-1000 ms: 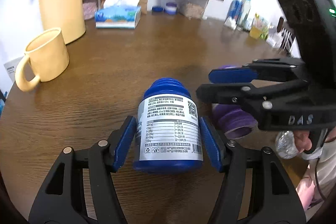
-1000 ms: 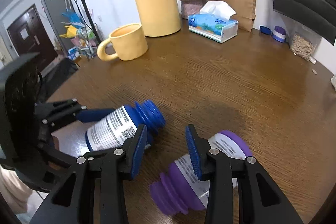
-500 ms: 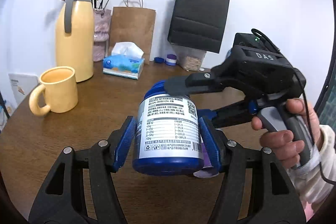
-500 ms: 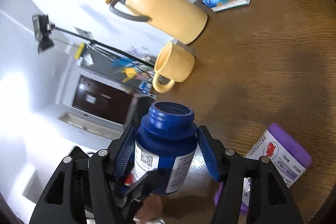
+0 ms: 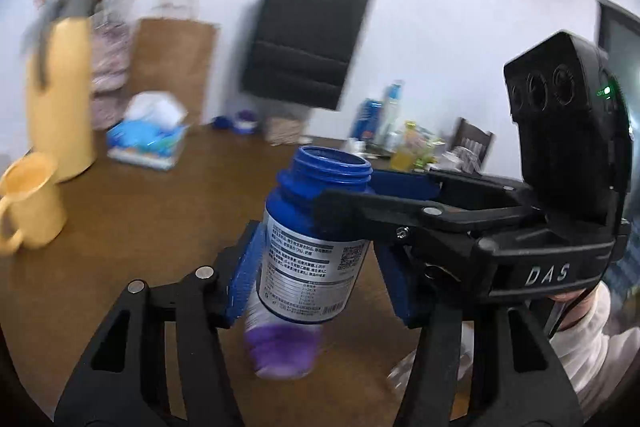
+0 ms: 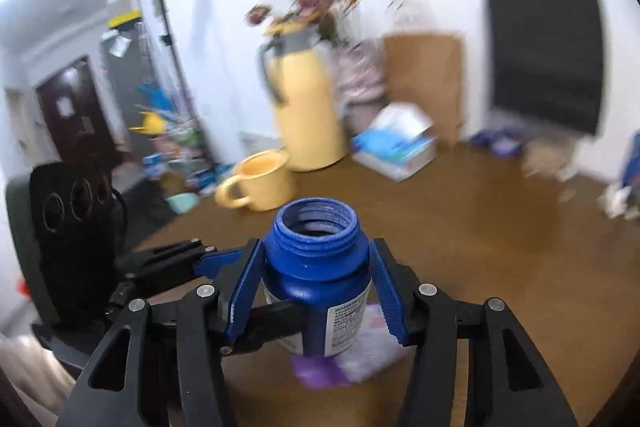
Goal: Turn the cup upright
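Right wrist view: both grippers' fingers (image 6: 380, 279) clamp the blue bottle (image 6: 320, 267), mouth up; lower it level onto the table (image 6: 500, 247).

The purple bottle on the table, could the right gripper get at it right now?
Probably not: the right gripper straddles the blue bottle, which hangs directly over the purple bottle, with the left gripper alongside.

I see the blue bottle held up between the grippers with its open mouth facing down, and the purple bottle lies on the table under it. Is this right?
One point is wrong: the blue bottle has its open mouth facing up, not down. The right wrist view looks straight into the opening. The rest stands: it is between the right gripper and left gripper, above the purple bottle on the table.
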